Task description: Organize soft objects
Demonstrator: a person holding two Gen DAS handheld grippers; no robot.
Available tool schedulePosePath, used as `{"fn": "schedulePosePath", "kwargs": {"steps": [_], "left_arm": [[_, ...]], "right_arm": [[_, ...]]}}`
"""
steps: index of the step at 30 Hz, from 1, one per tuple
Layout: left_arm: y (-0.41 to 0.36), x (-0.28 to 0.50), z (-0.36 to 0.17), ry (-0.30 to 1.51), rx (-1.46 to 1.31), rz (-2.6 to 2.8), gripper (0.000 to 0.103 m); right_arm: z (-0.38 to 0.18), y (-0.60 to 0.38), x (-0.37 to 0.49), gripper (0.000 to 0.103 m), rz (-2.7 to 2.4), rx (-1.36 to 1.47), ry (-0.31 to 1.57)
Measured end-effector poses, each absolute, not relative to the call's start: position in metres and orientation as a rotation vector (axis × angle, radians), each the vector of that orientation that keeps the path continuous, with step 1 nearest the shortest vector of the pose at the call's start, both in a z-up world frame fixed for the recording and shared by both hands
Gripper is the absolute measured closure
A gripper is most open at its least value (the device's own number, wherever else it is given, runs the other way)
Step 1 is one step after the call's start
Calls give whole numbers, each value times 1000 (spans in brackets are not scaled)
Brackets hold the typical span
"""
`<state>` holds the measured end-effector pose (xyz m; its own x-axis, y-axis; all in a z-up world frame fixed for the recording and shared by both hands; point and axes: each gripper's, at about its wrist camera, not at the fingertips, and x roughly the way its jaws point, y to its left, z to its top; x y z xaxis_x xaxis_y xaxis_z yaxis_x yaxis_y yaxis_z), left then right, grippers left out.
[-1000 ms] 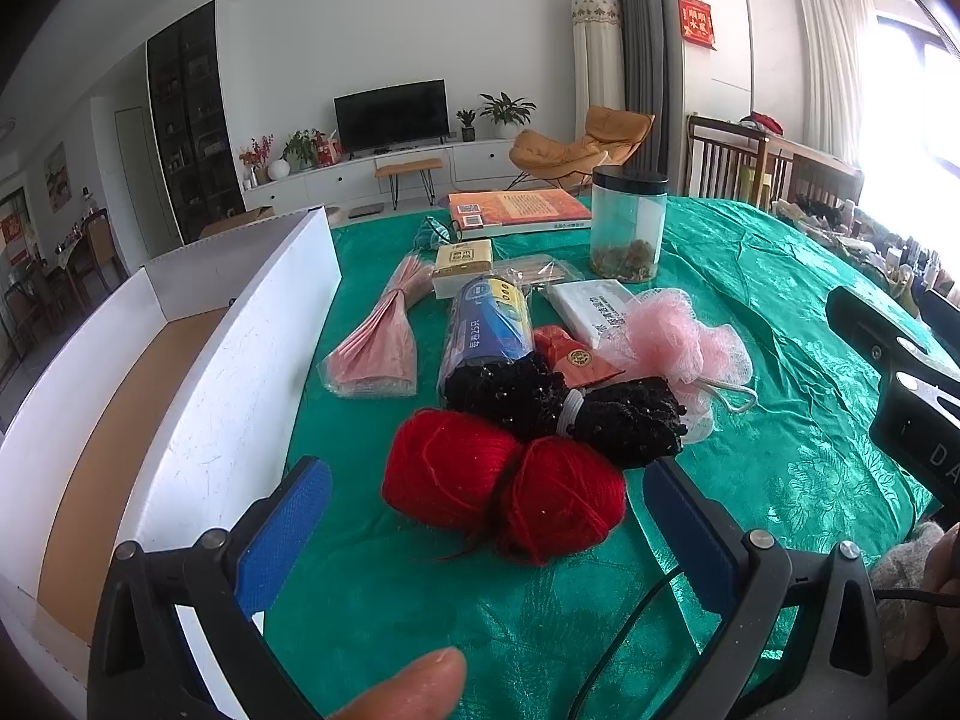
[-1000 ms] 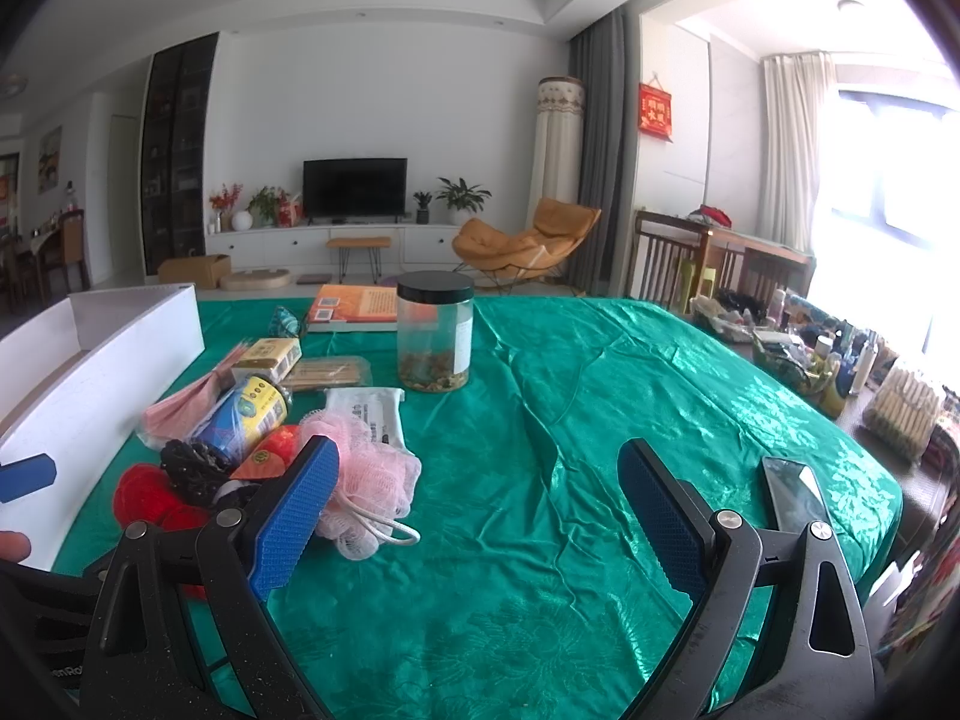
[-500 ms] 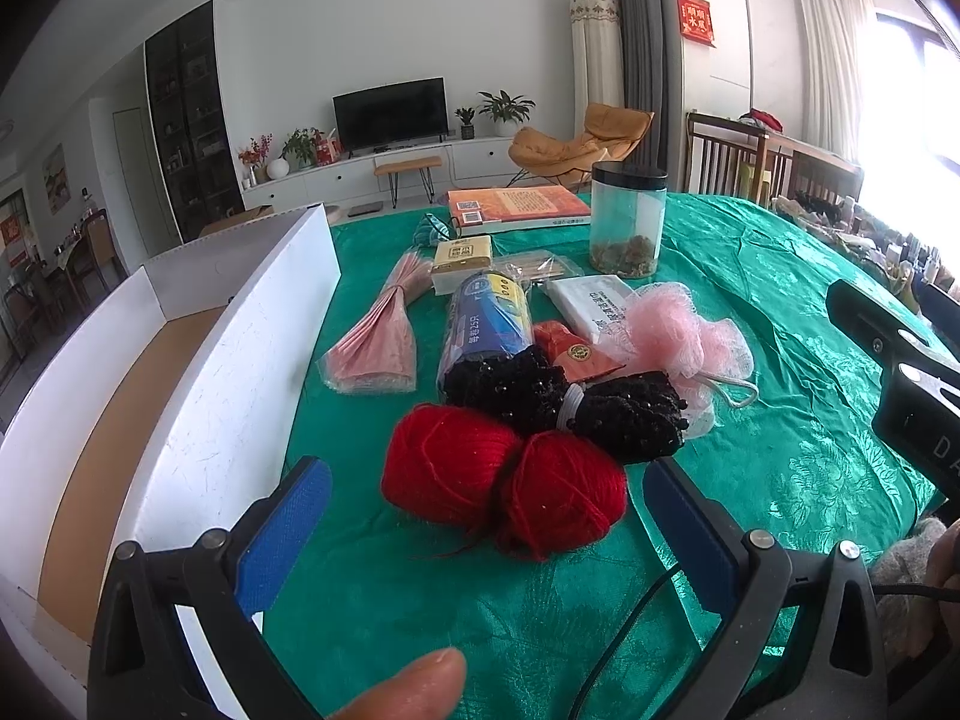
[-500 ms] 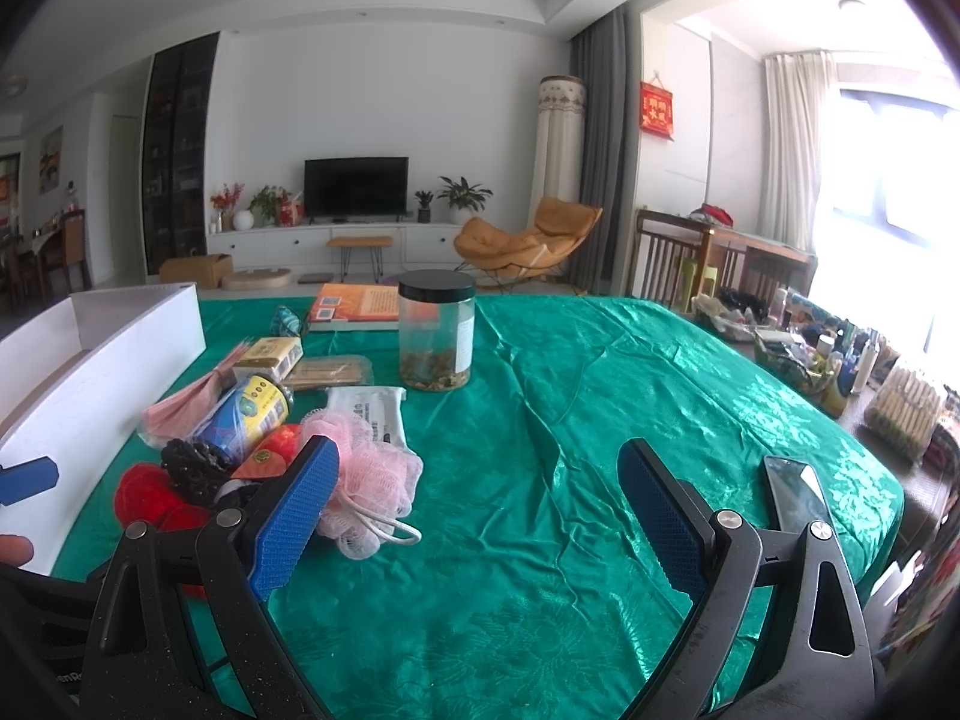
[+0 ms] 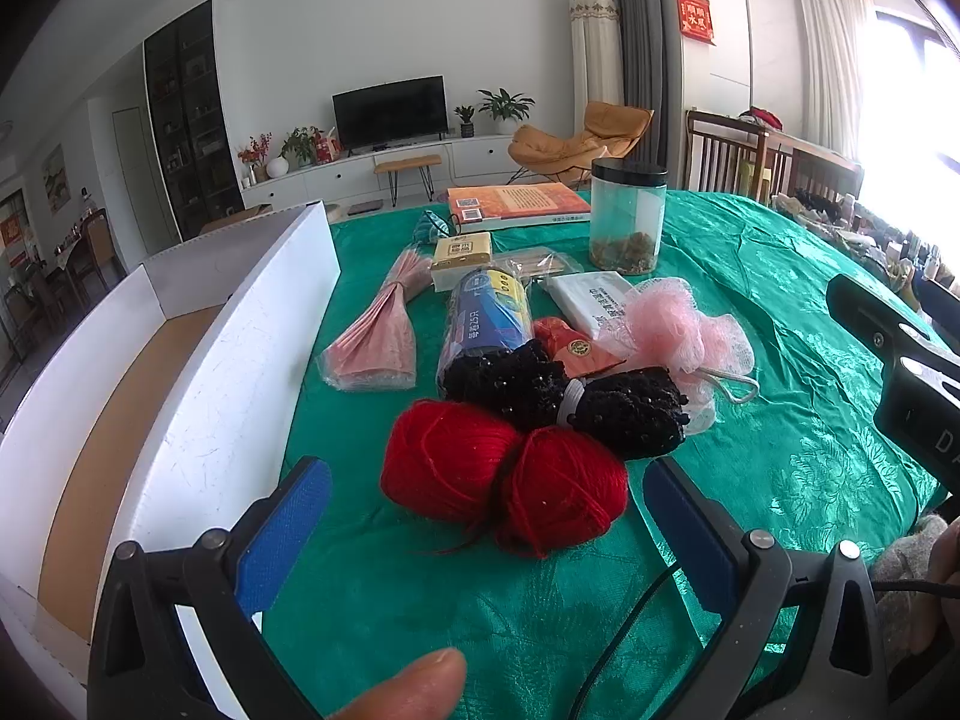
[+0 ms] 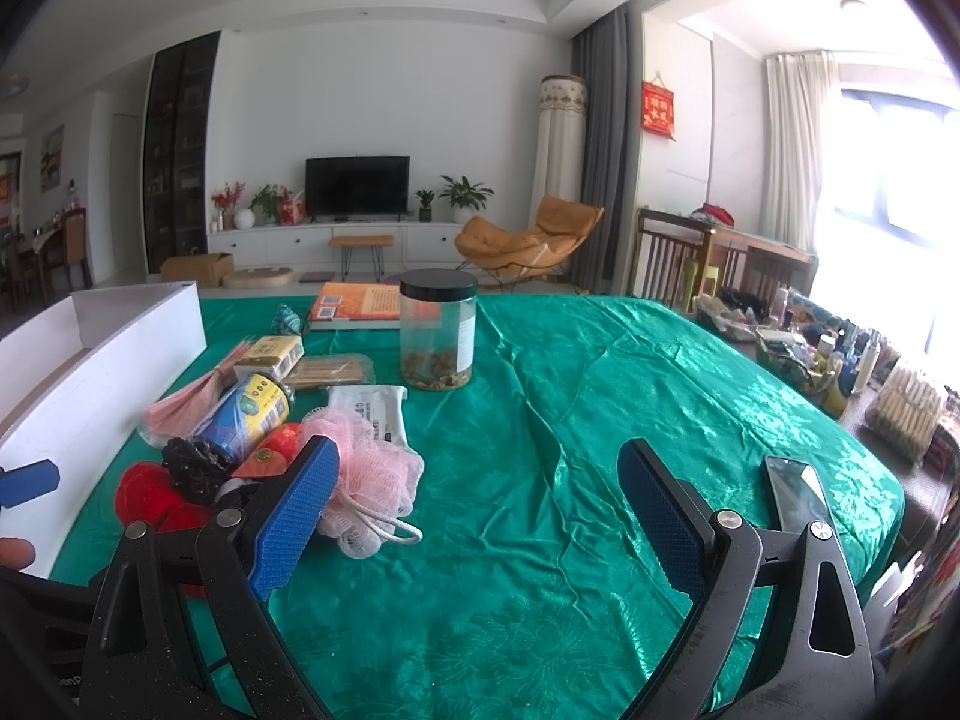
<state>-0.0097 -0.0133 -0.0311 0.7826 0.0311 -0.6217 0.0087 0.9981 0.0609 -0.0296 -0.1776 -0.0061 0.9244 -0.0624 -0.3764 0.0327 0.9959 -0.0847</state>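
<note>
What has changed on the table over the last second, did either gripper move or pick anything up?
Nothing visibly changed. The left gripper is open just short of the red yarn balls, the right gripper is open over bare green tablecloth, neither holding anything. The pile of soft things and the white box lie as before.

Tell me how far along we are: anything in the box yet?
Nothing looks done: the visible part of the white box holds nothing. Nothing is in hand either: the left tool is open just short of the red yarn balls, and the right tool is open over bare cloth. Still left on the table: the yarn, the black beaded bundle and the pink bath pouf.
</note>
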Motion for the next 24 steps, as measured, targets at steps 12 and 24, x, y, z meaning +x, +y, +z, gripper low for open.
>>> {"fn": "schedulePosePath", "kwargs": {"steps": [12, 24], "left_arm": [[-12, -10, -34, 678, 61, 10, 0], [-11, -9, -35, 685, 63, 10, 0]], "right_arm": [[-6, -179, -30, 7, -48, -76, 389], [-6, -180, -30, 7, -48, -76, 389]]}}
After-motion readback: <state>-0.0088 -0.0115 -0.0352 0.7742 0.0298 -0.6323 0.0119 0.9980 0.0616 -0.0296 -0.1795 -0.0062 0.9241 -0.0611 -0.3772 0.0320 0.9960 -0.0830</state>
